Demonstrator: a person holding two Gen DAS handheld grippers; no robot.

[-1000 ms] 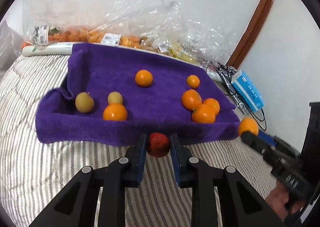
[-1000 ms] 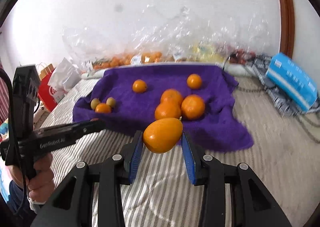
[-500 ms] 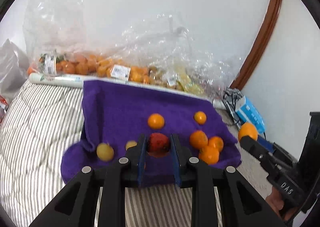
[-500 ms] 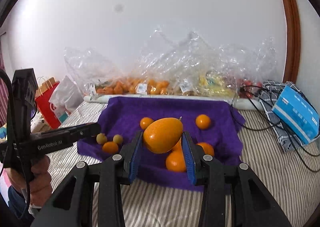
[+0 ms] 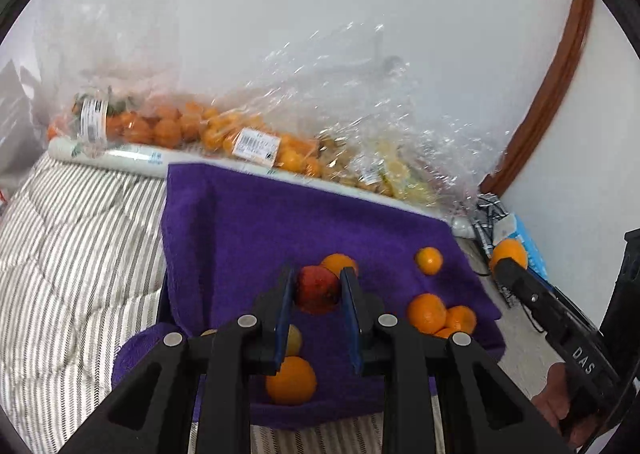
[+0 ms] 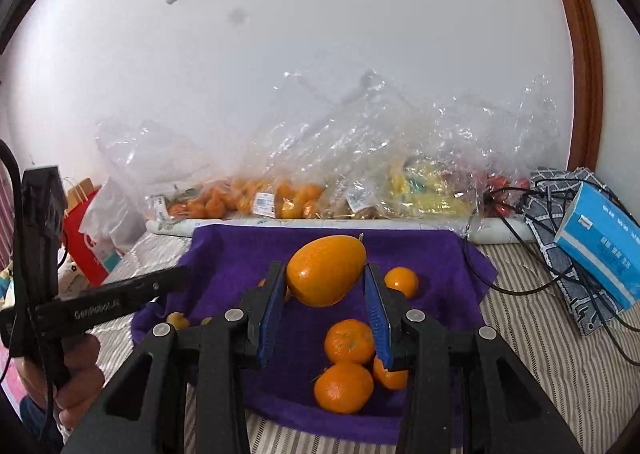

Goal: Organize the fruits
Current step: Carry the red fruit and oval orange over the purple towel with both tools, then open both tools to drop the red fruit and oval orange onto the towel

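My left gripper [image 5: 318,290] is shut on a small red fruit [image 5: 316,288], held above the purple towel [image 5: 280,221]. My right gripper [image 6: 326,282] is shut on a large egg-shaped orange fruit [image 6: 326,270], also over the purple towel [image 6: 240,250]. Several oranges lie on the towel: a cluster [image 6: 348,366] below the right gripper, one [image 5: 291,380] under the left gripper, one alone [image 5: 429,260]. A yellow-green fruit [image 5: 294,338] is partly hidden behind the left finger. The right gripper with its orange fruit [image 5: 509,254] shows at the right of the left wrist view.
Clear plastic bags of oranges [image 5: 168,129] and other fruit [image 6: 420,181] line the wall behind the towel on the striped bed [image 5: 72,238]. A blue box [image 6: 604,250] and black cables [image 6: 520,286] lie at right. A red bag [image 6: 86,238] stands at left.
Both grippers have moved forward and up with their fruit, from the bed's front edge to above the towel. The bags along the wall look nearer.
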